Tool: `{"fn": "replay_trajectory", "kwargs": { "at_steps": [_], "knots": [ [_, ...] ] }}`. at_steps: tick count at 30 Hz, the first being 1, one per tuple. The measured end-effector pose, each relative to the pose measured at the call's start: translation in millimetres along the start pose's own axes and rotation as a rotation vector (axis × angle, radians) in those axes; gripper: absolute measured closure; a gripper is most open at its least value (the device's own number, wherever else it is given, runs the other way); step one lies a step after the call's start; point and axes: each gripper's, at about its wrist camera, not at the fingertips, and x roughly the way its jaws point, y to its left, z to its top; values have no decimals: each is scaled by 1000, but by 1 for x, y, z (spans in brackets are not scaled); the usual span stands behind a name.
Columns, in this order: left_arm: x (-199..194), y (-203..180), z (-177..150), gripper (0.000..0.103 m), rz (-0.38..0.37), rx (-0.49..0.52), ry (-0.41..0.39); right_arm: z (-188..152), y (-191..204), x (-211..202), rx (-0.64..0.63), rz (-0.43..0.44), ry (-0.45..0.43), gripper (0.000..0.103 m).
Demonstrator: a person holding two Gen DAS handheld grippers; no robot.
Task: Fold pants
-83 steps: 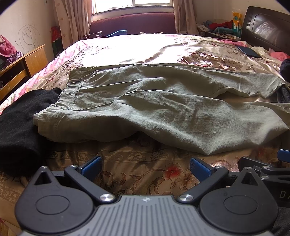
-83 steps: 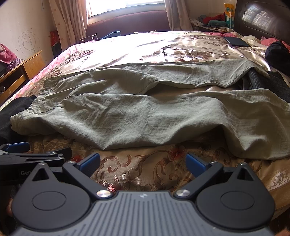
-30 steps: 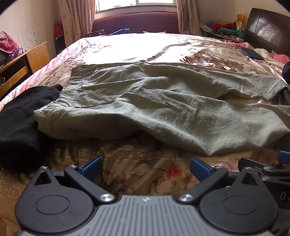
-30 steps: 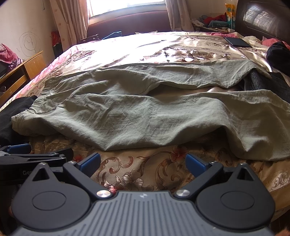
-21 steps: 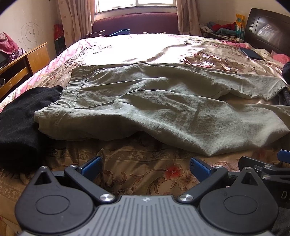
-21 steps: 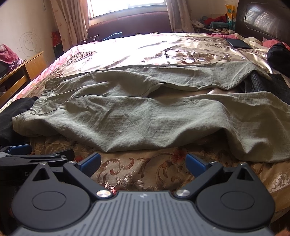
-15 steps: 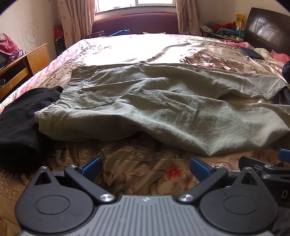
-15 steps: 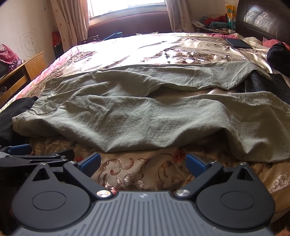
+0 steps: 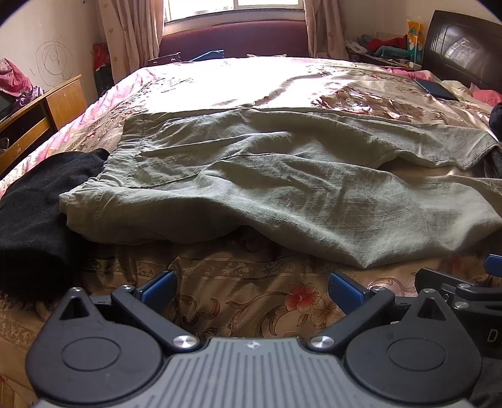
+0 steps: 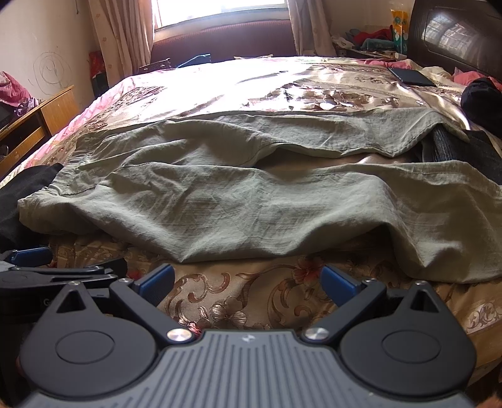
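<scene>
- Crumpled olive linen pants (image 9: 251, 175) lie spread across the floral satin bedspread (image 9: 251, 295), legs running right.
- Black knit garment (image 9: 34, 207) touches the waistband.
- Left tongs (image 9: 251, 287) and right tongs (image 10: 248, 284) gape wide, empty, near the hem-side edge.

Both views sit low at the bed's (image 9: 244, 301) near edge, facing across it toward the window (image 9: 235, 6) — left view nearer the waistband, right view nearer the legs — sharing the pants (image 9: 251, 175) (image 10: 251, 207).
</scene>
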Motion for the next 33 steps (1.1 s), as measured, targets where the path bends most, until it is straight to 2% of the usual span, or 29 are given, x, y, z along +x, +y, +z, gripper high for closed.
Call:
{"fn": "replay_trajectory", "kwargs": {
  "at_steps": [20,24,26,29,33],
  "knots": [
    [1,2,2,0,-6,4,6,3,1,0,-18,-2,2,4],
    [-7,12,12,0,-16,22,-35,14,9,-5,-66,15,-38,4],
    [-13,20,18,0,11,65,-78,21,18,-4,-105,35,-57,4],
    [-17,42,30,0,95,101,-134,33,36,2,-161,85,-71,4],
    [-8,93,44,0,185,42,-130,43,73,15,-250,164,-73,4]
  ]
}}
